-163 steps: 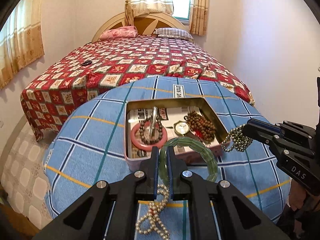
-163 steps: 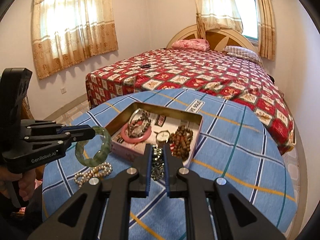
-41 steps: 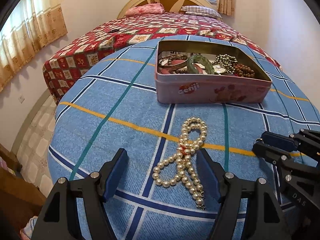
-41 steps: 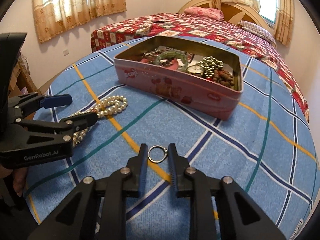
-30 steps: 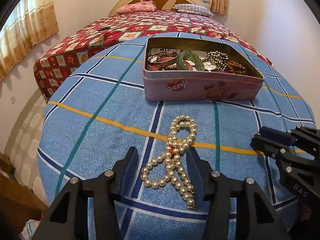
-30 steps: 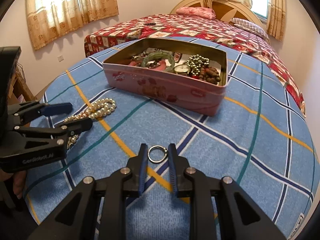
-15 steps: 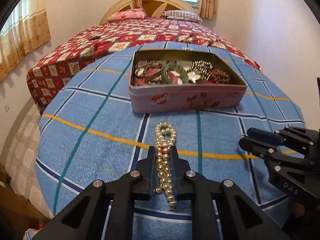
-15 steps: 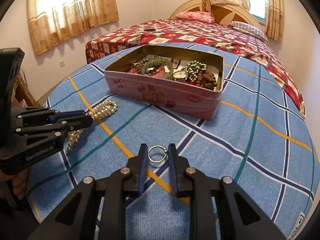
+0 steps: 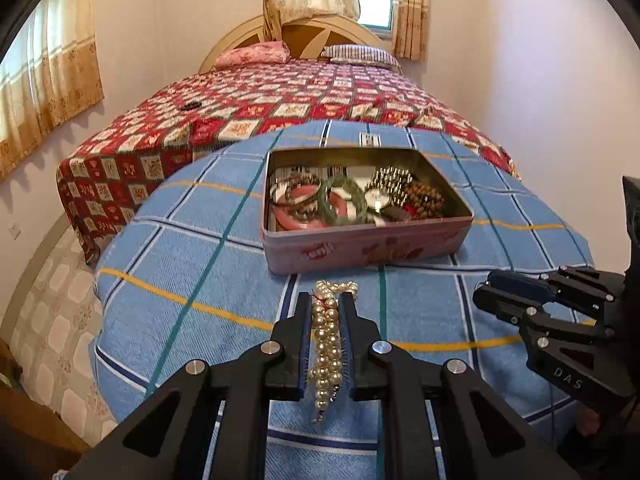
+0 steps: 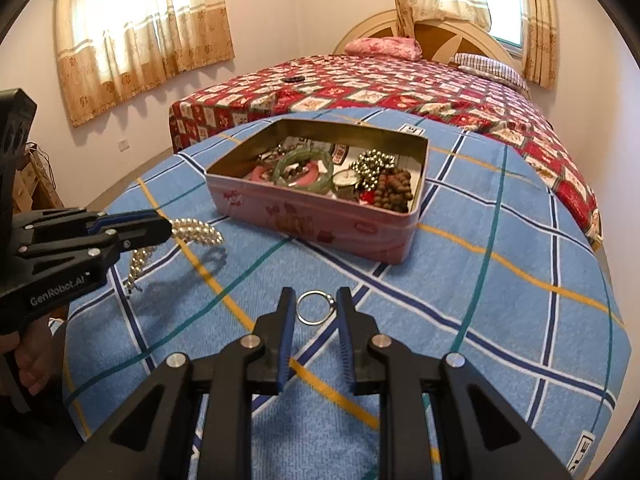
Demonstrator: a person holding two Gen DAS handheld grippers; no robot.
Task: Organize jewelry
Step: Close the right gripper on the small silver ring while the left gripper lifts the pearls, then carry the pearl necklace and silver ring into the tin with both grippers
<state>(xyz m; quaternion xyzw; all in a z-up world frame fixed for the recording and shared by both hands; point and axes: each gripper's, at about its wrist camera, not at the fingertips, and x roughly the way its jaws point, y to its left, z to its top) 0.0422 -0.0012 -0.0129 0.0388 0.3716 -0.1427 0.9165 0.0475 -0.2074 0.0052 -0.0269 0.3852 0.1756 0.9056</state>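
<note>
A pink tin box sits on the blue plaid cloth and holds a green bangle, a pink bangle, a watch and bead strings. My left gripper is shut on a white pearl necklace, lifted just above the cloth in front of the tin; the right wrist view shows it hanging from the left gripper. My right gripper holds a small silver ring between its fingertips, above the cloth to the right of the necklace. It shows in the left wrist view.
The round table under the cloth ends close to me and at both sides. A bed with a red patterned cover stands right behind it. Curtained windows and walls enclose the room.
My left gripper closed around the pearl necklace and has lifted it off the cloth toward the tin. My right gripper keeps the ring and has risen slightly.
</note>
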